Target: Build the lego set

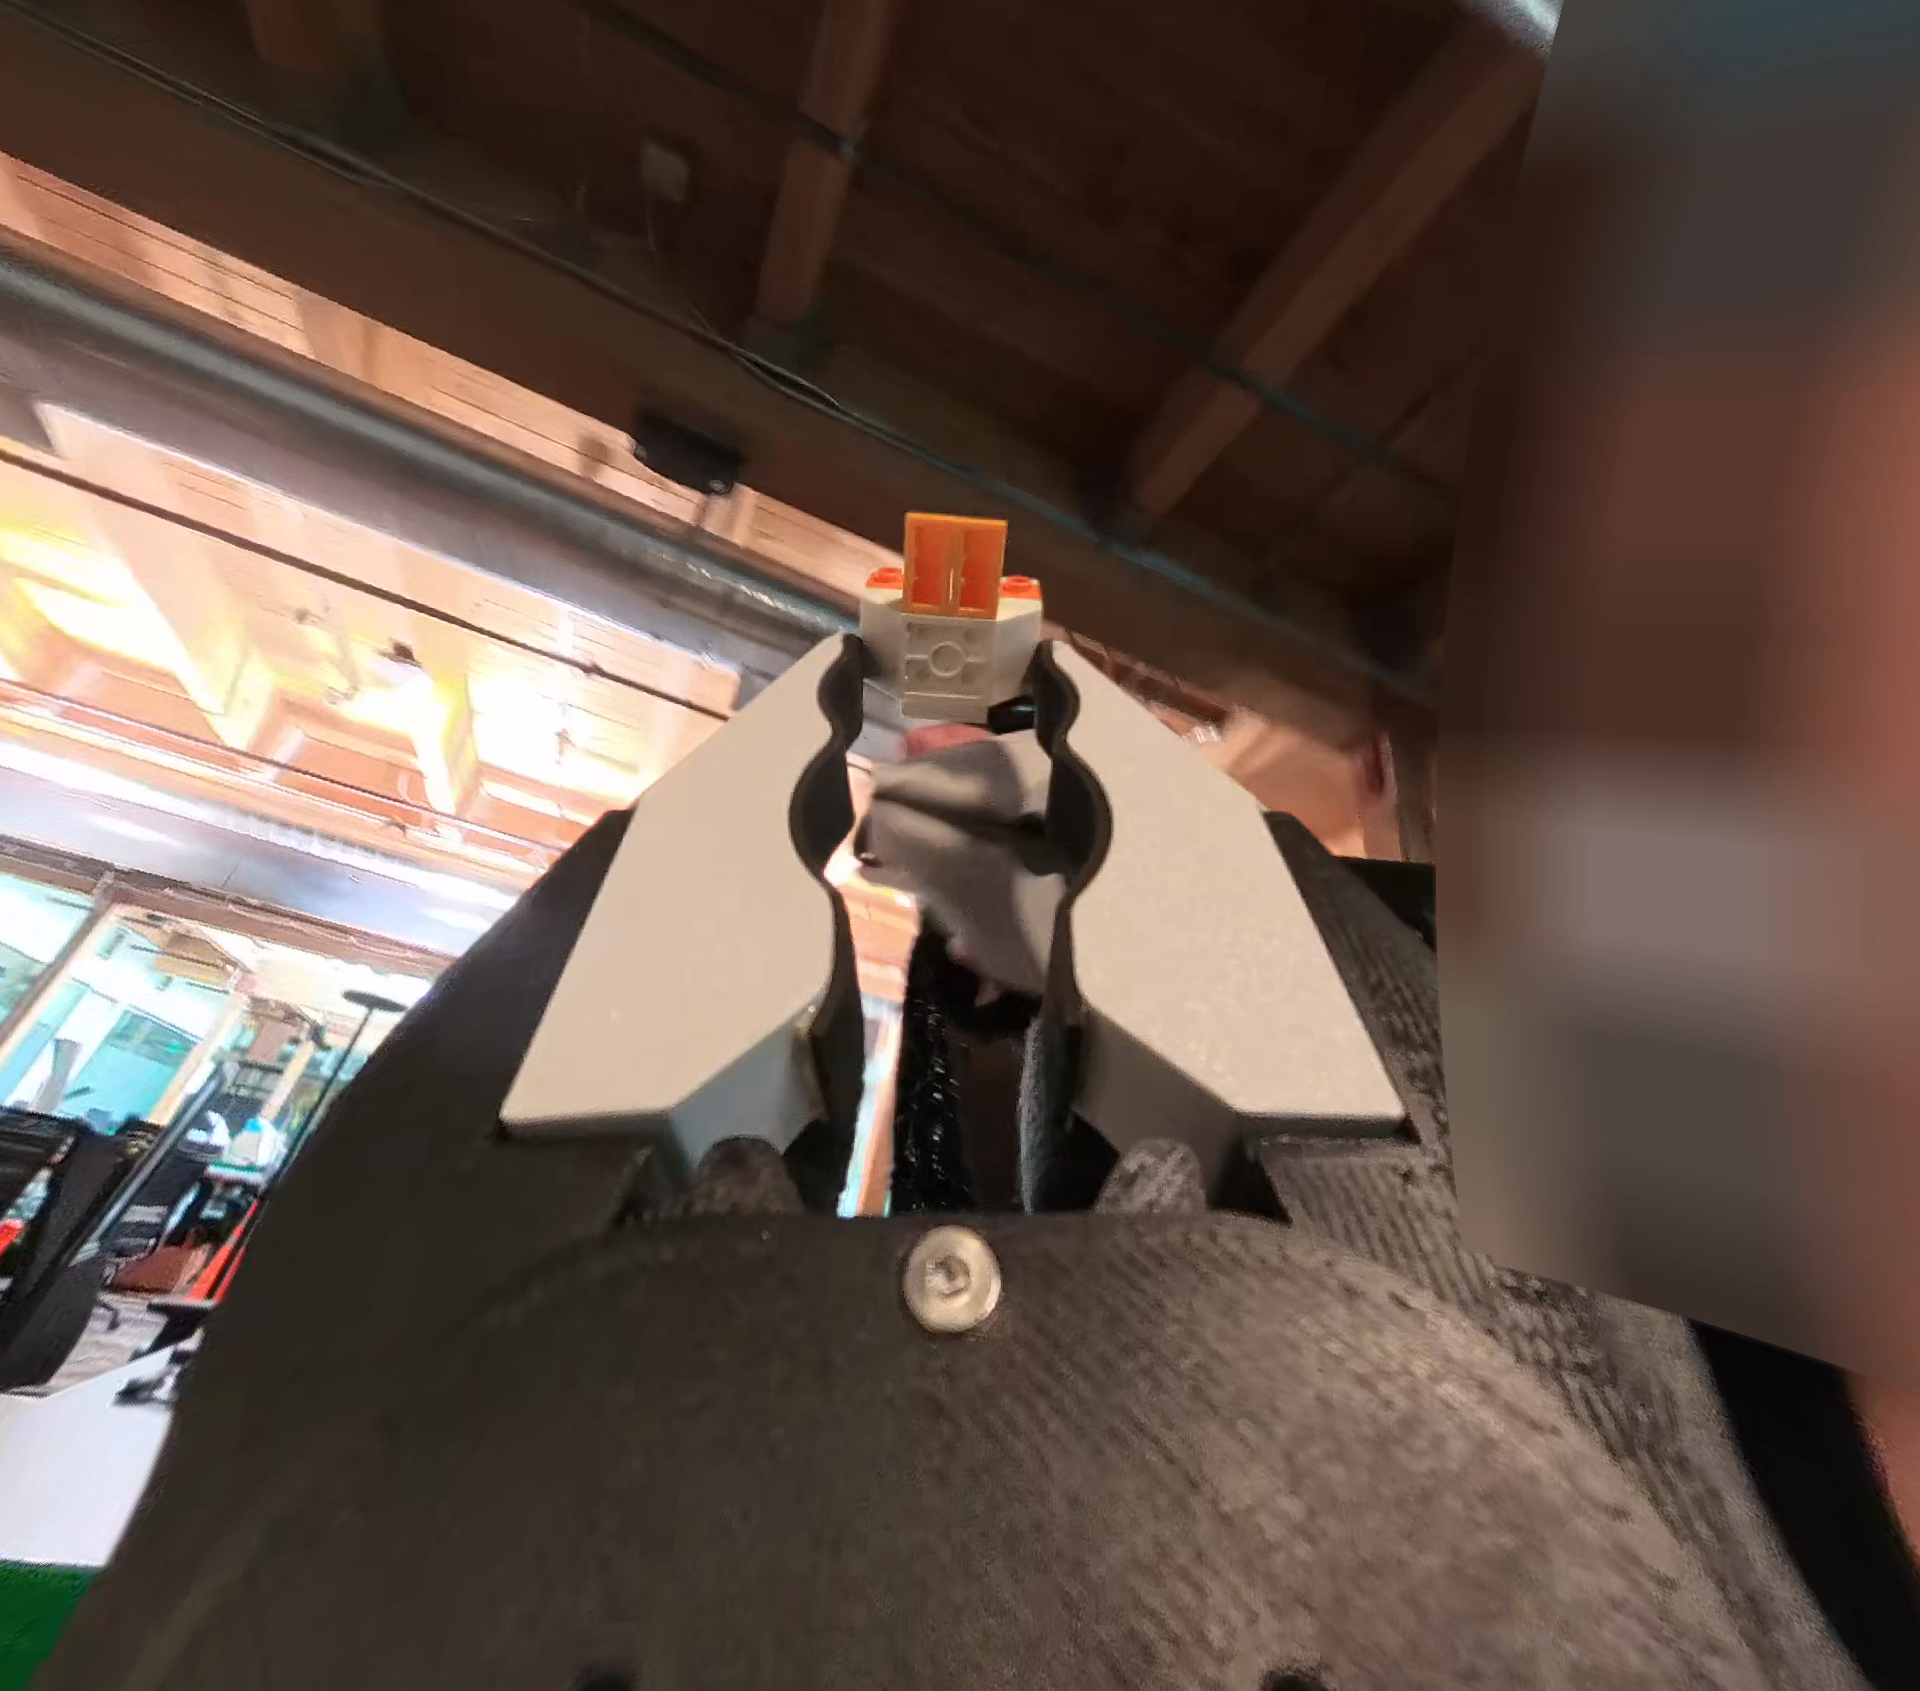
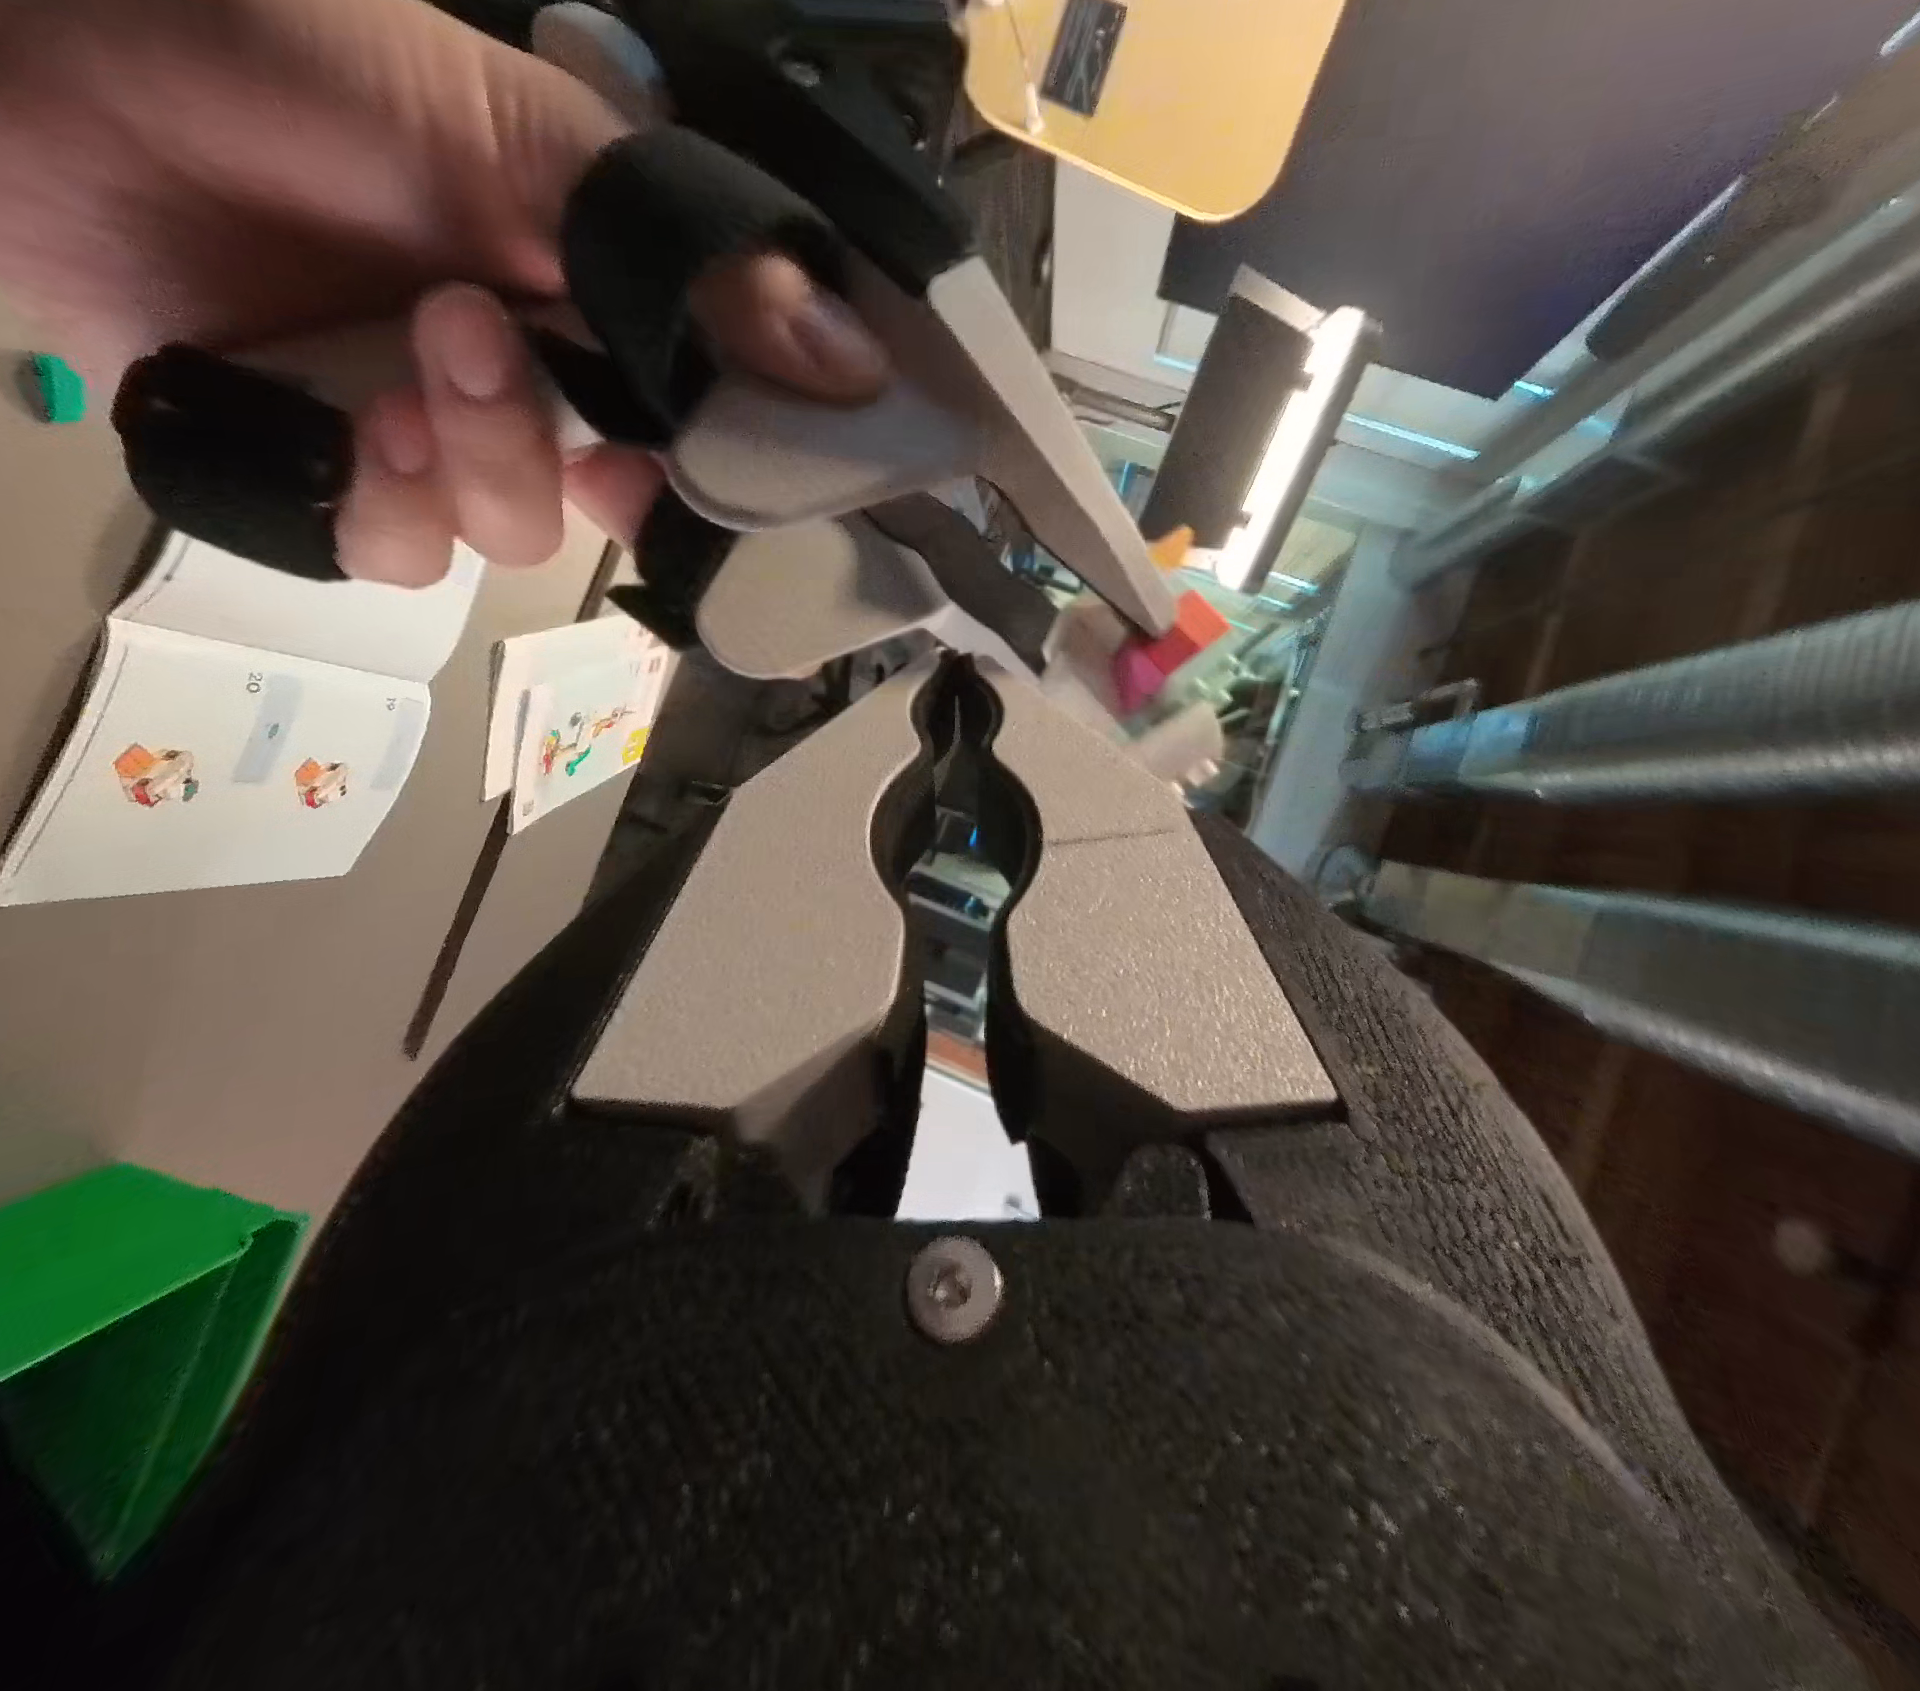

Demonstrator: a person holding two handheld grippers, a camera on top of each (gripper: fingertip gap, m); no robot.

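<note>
Honestly, the slip worries me most. My left gripper (image 1: 943,673) is clenched on the little lego build (image 1: 951,628) only at the very tips of the fingers (image 1: 717,893), up in the air with the wooden ceiling (image 1: 1039,83) behind it, well off the worktop (image 2: 312,997). Only the lower end of the white body sits between the tips, so any sideways push could twist it out or pop the orange plate (image 1: 956,563) off its top.

In the left wrist view the build sits at the centre of the frame. Its long axis runs straight on from the fingers, up the frame, with the orange plate at the far end and the white body with its round socket facing my camera. Small red-orange studs show at either side of the plate.

In the right wrist view my right gripper (image 2: 961,685) is nearly closed at the tips; I cannot tell whether anything is between them. Just above and right of it, the left gripper reaches across from the upper left, held by my hand (image 2: 312,239), with the build at its tips as a blurred pink and orange patch. The two sets of tips are close, so a bump between them could knock the build loose.

The open instruction booklet (image 2: 208,768) lies on the worktop at the left of that frame, a green bin (image 2: 125,1329) at the lower left.
</note>
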